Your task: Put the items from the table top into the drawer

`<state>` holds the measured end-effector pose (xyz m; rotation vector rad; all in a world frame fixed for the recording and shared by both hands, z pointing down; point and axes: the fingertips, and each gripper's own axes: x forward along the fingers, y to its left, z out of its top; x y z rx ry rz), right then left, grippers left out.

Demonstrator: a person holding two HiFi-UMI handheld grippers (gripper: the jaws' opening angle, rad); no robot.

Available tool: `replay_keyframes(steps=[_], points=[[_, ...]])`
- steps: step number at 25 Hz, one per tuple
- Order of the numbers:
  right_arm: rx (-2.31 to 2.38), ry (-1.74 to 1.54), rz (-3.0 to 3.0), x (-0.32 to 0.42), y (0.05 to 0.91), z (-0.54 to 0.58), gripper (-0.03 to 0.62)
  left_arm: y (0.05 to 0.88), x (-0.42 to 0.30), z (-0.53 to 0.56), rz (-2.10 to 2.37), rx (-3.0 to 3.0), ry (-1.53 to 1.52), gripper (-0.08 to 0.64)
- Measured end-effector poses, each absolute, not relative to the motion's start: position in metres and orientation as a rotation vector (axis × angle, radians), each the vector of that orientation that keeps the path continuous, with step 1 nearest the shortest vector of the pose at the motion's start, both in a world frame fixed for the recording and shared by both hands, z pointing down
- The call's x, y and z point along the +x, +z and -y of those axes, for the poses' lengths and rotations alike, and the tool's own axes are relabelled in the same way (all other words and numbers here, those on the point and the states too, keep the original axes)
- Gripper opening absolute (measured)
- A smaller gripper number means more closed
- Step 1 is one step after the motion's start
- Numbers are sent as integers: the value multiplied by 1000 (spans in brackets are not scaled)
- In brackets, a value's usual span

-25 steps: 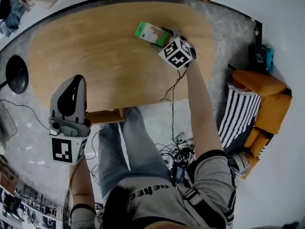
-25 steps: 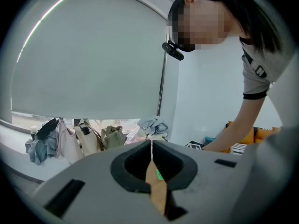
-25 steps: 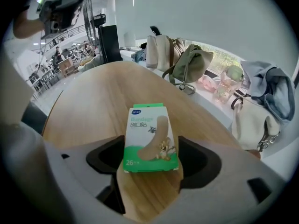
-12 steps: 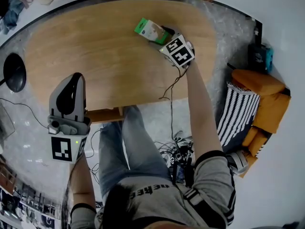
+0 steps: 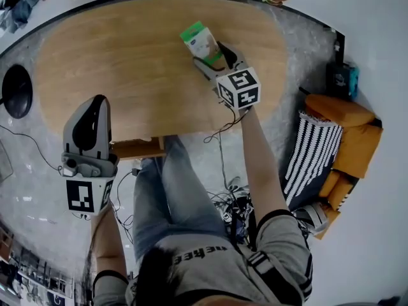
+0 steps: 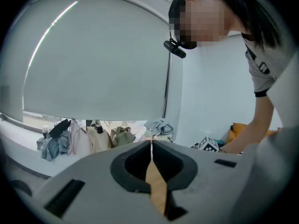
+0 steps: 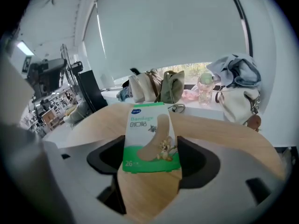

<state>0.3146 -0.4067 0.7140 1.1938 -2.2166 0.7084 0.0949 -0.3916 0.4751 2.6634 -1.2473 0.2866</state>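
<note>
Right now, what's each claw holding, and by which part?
Right claw grips the bandage box by its green lower end; left claw is shut, empty.

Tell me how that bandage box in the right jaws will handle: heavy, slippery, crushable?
The bandage box looks like thin printed card, so probably light and easily dented by a hard squeeze. Its flat smooth faces may slip in the jaws of the right gripper.

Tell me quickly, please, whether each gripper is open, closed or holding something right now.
Left gripper: closed, with nothing between its jaws.
Right gripper: closed on the bandage box.
</note>
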Motion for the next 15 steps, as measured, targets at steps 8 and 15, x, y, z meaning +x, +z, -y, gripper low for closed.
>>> replay_keyframes(steps=[8,15], points=[[1359,776,2363,263,654,367,348,461,48,359,1361,2620,234,14],[1410,822,2478,211,616,324,348,445,20,318,1403,2642,221,14]])
